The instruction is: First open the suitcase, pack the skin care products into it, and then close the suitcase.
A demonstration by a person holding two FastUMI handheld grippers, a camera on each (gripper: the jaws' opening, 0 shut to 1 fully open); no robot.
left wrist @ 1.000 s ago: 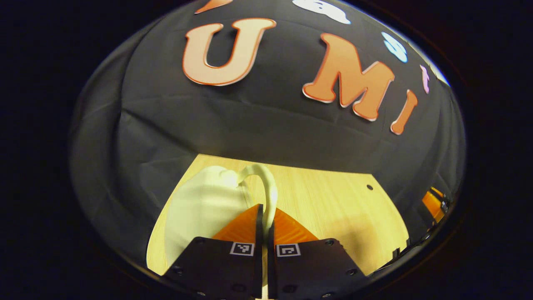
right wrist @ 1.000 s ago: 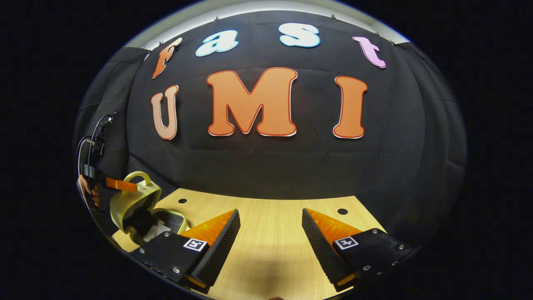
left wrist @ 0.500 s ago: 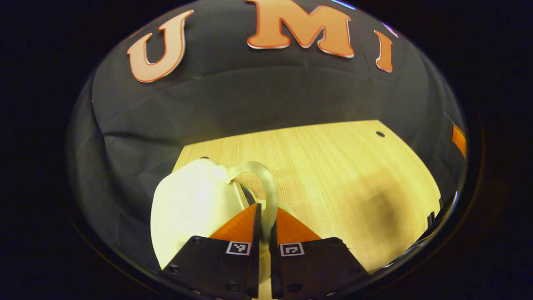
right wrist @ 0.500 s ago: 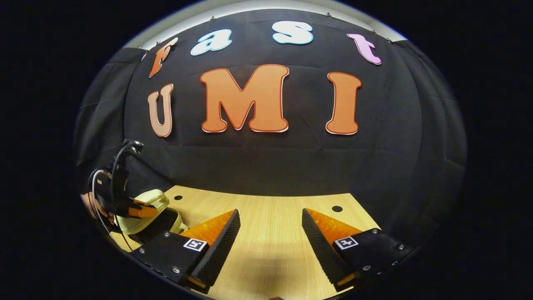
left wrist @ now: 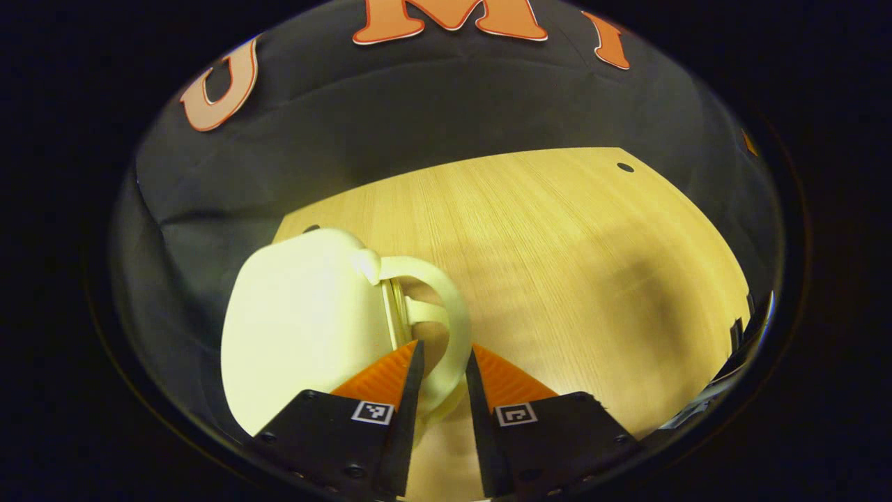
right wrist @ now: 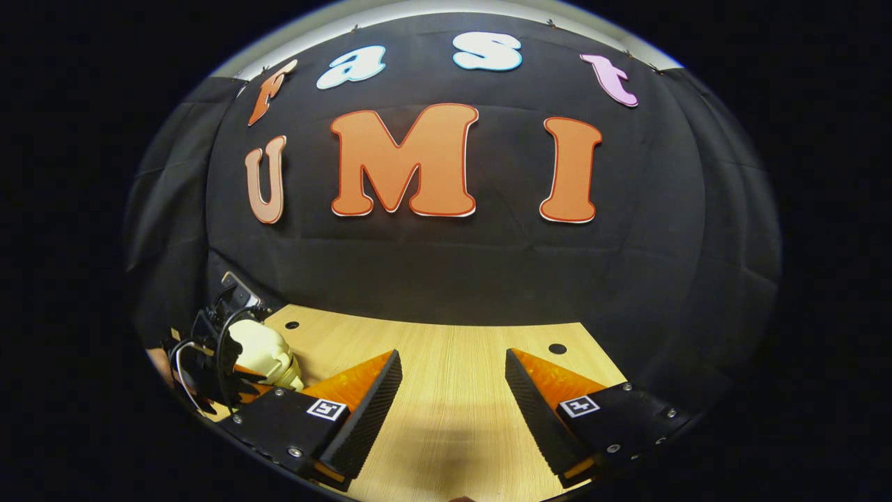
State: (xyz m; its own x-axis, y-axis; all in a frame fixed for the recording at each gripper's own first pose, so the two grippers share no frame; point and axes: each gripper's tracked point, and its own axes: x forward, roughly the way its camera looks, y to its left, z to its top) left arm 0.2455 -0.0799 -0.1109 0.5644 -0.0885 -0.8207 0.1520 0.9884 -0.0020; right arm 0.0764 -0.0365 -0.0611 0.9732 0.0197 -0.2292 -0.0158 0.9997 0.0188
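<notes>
A: Start with the left gripper [left wrist: 442, 362]. What are its fingers [left wrist: 385, 373] doing?

B: In the left gripper view they stand slightly parted, one on each side of the handle [left wrist: 453, 328] of the case [left wrist: 306, 321]. The loop runs through the gap between them. Whether either finger presses on it, I cannot tell.

A: And the case itself?

B: Pale cream, rounded, lying closed on the worktop [left wrist: 557, 244]. From the fingertips it spreads toward ten o'clock, with the handle sticking out at its three o'clock side. The seam between its two halves shows just inside the handle.

A: The right gripper [right wrist: 453, 369]?

B: In the right gripper view its fingers [right wrist: 362, 394] are released, spread wide with bare wood between them, grasping nothing. They hover over the worktop [right wrist: 453, 418].

A: Anything farther out from them?

B: At about nine o'clock from the fingertips, near the worktop's far corner, the case [right wrist: 261, 352] appears again, with the left gripper [right wrist: 240, 373] and its cables against it. Two small holes [right wrist: 557, 348] sit along the worktop's back edge.
</notes>
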